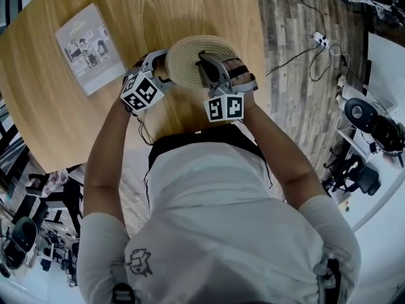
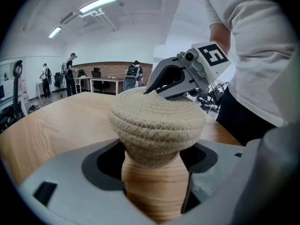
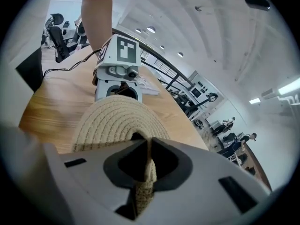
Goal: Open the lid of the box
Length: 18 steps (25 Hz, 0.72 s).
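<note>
A round box stands on the wooden table (image 1: pixel 44 113), under a domed lid (image 1: pixel 190 54) of woven rope. Its light wooden body (image 2: pixel 154 184) fills the gap between the jaws of my left gripper (image 2: pixel 156 191), which press on its sides below the lid (image 2: pixel 157 121). From the near side my right gripper (image 1: pixel 204 62) reaches onto the lid's top. Its jaws are shut on a narrow woven tab (image 3: pixel 144 184) of the lid (image 3: pixel 115 121). The left gripper (image 3: pixel 117 86) shows beyond the lid in the right gripper view, and the right gripper (image 2: pixel 158 91) shows in the left one.
A printed booklet (image 1: pixel 90 48) lies on the table to the left of the box. The table's edge curves close on the right, with a power strip (image 1: pixel 321 40) and cables on the floor beyond. People and desks (image 2: pixel 70 74) stand far off.
</note>
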{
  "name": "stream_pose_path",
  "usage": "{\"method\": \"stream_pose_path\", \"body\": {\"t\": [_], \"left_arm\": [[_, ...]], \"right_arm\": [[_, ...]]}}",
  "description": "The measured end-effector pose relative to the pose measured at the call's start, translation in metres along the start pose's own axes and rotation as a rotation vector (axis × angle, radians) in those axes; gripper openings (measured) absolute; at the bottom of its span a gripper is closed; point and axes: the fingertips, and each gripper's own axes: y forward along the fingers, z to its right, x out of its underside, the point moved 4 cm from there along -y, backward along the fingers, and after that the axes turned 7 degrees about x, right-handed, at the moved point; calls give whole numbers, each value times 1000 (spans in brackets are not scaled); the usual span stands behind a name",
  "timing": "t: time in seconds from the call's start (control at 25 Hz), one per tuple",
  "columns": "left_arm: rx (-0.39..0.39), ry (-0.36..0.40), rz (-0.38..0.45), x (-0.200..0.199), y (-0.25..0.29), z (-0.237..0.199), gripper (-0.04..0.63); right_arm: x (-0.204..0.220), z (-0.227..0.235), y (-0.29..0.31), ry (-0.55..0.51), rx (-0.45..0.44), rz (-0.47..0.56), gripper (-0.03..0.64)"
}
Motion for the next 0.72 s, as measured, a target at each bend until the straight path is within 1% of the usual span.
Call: {"method": "stream_pose_path", "body": {"t": [0.32,0.4,0.48,0.72], "left_arm": [[-3,-6,-22,3,0,0,365],[-8,-14,-24,3,0,0,348],[-13,-13,-26,2,1,-1,347],[-14,-15,-58,5,1,1,350]], "right_arm": [[-2,5,-6,80,22,46,34],[-1,19,-11,132,59,57,30],[0,39,-15,170,98,64,28],[-12,76,-25,177,151,120,28]]}}
